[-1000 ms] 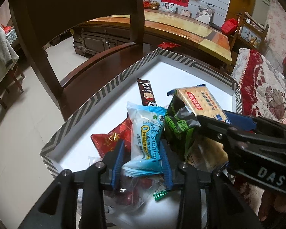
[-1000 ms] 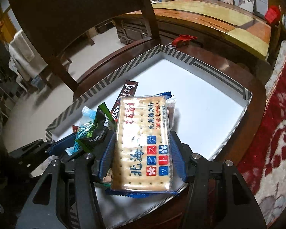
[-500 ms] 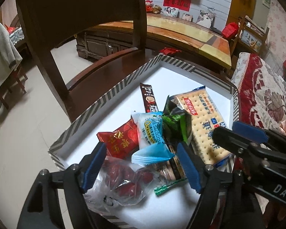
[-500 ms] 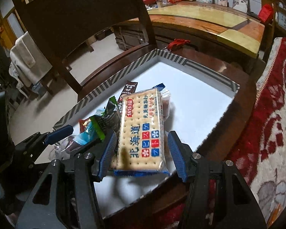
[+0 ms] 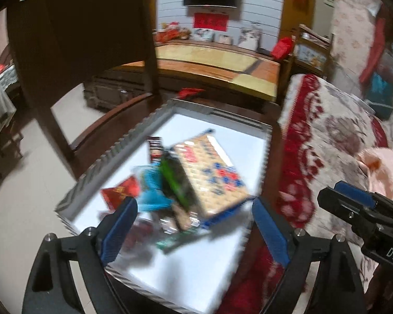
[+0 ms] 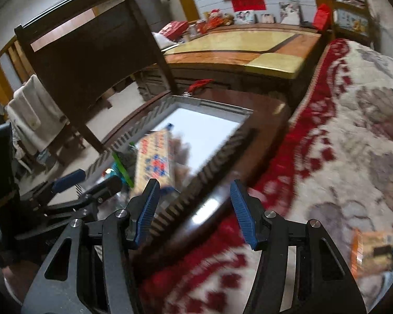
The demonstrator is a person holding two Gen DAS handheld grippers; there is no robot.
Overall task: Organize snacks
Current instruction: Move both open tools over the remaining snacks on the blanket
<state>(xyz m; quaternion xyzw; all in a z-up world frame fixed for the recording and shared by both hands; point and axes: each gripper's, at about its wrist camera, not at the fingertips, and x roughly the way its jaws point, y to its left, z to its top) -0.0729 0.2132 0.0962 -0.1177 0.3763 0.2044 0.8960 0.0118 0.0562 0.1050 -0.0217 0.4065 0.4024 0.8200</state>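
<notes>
A white box with a striped rim (image 5: 123, 149) sits on a dark wooden chair seat and holds a pile of snacks. A large cracker pack (image 5: 212, 175) lies on top, with a green packet (image 5: 175, 180), a light blue packet (image 5: 152, 193) and a red packet (image 5: 118, 193) beside it. My left gripper (image 5: 194, 233) is open and empty above the box's near end. My right gripper (image 6: 194, 212) is open and empty, above the box's near rim (image 6: 217, 157). The cracker pack (image 6: 152, 162) also shows in the right wrist view. An orange snack pack (image 6: 372, 248) lies on the blanket at the right.
The chair's dark backrest (image 5: 78, 31) rises behind the box. A red and cream patterned blanket (image 6: 327, 144) covers the seat to the right. A low wooden table (image 5: 217, 60) stands behind. The right gripper also shows in the left wrist view (image 5: 364, 212).
Both grippers opened and let go of their packs, the blue packet and the cracker pack, which now lie in the box. Both grippers have pulled back and up; the right one swung rightward.
</notes>
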